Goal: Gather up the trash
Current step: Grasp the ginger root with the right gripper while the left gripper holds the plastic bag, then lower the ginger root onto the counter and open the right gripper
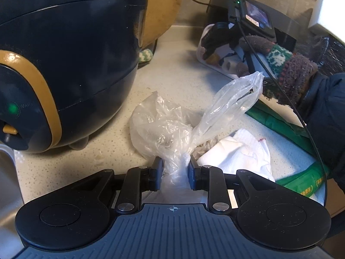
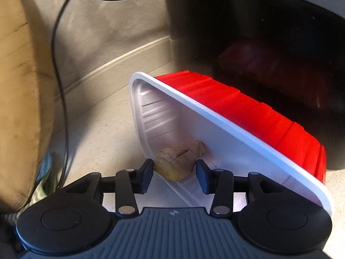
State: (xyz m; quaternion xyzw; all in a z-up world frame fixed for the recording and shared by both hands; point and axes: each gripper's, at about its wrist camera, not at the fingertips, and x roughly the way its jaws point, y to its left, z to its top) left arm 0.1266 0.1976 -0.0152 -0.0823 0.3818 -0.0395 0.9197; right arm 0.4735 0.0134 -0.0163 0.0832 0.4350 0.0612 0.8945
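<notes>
Nearest the left wrist camera, the left gripper (image 1: pixel 175 173) is clenched on the twisted neck of a clear plastic bag (image 1: pixel 163 127), the blue pads pressing the film from both sides. The bag's crumpled body lies on the speckled countertop (image 1: pixel 90 161) just ahead, and one loose handle loop stands up and leans to the right. Beside the bag on the right sits a crumpled white tissue (image 1: pixel 241 153) (a tiny red mark shows near its edge), partly resting on a green wrapper (image 1: pixel 280 125). To the left stands a dark rice cooker (image 1: pixel 69 60) with a tan band and a lit green lamp. Farther back, the person's gloved right hand (image 1: pixel 217 38), in a patterned knit cuff, reaches into a tilted white tray of scraps.

In the right wrist view, the right gripper (image 2: pixel 175 177) has its fingers apart around a brownish lump of food scrap (image 2: pixel 179 161); the left pad touches or nearly touches it, while the right pad stands clear. The lump rests inside the red container (image 2: pixel 248 112) with a white interior, tipped on its side on the countertop. Behind it stands a glossy black appliance (image 2: pixel 269 32), and a black cable (image 2: pixel 60 64) runs down the wall at left.
</notes>
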